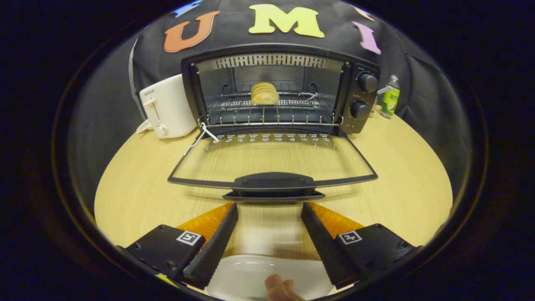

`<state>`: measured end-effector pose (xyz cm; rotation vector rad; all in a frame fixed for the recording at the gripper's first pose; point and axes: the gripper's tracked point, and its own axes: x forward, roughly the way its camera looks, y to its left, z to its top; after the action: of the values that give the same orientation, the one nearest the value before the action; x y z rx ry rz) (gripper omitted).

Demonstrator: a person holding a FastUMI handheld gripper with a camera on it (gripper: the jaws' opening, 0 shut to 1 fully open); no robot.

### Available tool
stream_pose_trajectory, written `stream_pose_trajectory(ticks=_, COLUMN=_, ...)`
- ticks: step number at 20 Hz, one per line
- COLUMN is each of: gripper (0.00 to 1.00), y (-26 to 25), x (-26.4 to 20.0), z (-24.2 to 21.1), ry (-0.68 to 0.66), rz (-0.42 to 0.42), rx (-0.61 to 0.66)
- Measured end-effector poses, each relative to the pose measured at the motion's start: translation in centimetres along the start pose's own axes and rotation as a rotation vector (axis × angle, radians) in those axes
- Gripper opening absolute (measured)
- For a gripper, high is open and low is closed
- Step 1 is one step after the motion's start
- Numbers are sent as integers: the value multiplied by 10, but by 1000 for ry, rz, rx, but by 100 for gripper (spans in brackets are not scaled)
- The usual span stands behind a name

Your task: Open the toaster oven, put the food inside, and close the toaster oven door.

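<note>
The toaster oven [276, 90] is seen on the worktop [397, 175] with its door [271, 161] folded flat and the food [264, 93] on the rack. The gripper [269, 207] is held just short of the door handle [273, 182], jaws spread, nothing gripped.

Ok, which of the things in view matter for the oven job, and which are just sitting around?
Job:
toaster oven, door down flat
door handle, just ahead of the fingers
food on the rack
gripper, open, holding nothing

Lying about:
white toaster
green bottle
white plate
</note>
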<state>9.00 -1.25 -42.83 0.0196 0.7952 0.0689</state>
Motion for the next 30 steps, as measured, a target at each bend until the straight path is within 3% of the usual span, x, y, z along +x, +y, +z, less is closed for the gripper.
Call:
stream_pose_trajectory(ticks=5, gripper=100, y=3, x=-4, z=1, ry=31, rz=8, rx=5)
stream_pose_trajectory(ticks=13, gripper=100, y=6, x=-22, z=17, ry=-35, rz=16, rx=8)
stream_pose_trajectory(ticks=22, gripper=100, y=13, x=-53, z=97, ry=-277, rz=-7, rx=-62)
stream_pose_trajectory(ticks=27, gripper=100, y=22, x=-71, z=155, ry=-347, rz=15, rx=-9)
stream_pose_trajectory(ticks=30, gripper=100, y=21, x=-95, z=175, ry=-409, rz=-9, rx=-40)
